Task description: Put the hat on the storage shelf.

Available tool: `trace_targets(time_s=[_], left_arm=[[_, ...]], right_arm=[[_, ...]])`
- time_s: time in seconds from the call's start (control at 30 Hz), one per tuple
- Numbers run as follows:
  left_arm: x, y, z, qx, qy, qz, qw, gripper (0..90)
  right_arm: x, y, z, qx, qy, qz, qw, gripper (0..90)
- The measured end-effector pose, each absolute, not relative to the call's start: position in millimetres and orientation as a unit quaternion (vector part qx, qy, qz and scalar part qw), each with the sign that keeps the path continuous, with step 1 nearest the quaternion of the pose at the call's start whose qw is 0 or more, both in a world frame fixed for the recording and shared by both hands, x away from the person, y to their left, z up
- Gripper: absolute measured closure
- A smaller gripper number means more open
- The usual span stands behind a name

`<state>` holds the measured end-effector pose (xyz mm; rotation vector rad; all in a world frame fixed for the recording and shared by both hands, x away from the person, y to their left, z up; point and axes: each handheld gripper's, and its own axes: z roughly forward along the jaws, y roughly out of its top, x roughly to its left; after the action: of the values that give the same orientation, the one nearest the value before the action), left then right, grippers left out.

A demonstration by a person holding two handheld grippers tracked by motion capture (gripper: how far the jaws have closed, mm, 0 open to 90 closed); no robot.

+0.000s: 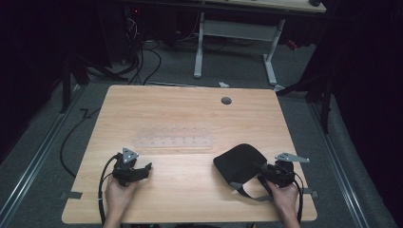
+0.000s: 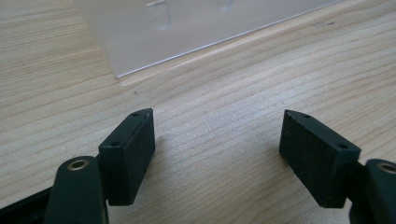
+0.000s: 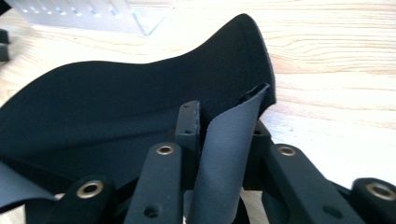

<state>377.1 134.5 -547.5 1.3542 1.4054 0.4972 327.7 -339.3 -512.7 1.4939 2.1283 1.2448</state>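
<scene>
The right gripper [image 1: 263, 172] sits low over the near right part of the table [image 1: 190, 109], held from behind by the person's right hand [image 1: 286, 199]. Its jaws are drawn close together and pinch the grey strap [image 3: 229, 154] of a black eye mask [image 1: 239, 162]; in the right gripper view the strap stands up between the two pads, which press on it from both sides. The padded body of the eye mask lies just ahead of the jaws and to their left, flat on the wood with its far edge curling up a little. The rest of the strap loops back on the table beside the gripper, toward the person. Beyond the mask, farther from the gripper, a clear plastic rack [image 1: 173, 137] with rows of small holes lies across the middle of the table.

The left gripper [image 1: 145, 168] rests well apart from the mask, near the left front of the table, in the person's left hand [image 1: 119, 194]. Its jaws stand wide apart with only bare wood between them. A corner of the clear rack is just ahead of its pads [image 2: 133, 154].

A small round hole [image 1: 226, 100] lies in the tabletop near the far edge.
</scene>
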Motion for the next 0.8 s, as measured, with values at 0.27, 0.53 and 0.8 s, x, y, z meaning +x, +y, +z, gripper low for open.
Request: trace_targets(time_s=[0.27, 0.53, 0.8], left_arm=[[377, 134, -548, 0.568, 0.590, 0.209, 0.534, 27.3], [377, 134, -548, 0.568, 0.590, 0.208, 0.534, 27.1], [377, 134, -547, 0.571, 0.587, 0.205, 0.536, 26.8]], right_arm=[[324, -336, -509, 0.495, 0.738, 0.440, 0.126, 82.8], [319, -332, -505, 0.486, 0.740, 0.447, 0.130, 85.4], [316, -329, -498, 0.482, 0.737, 0.455, 0.127, 85.6]])
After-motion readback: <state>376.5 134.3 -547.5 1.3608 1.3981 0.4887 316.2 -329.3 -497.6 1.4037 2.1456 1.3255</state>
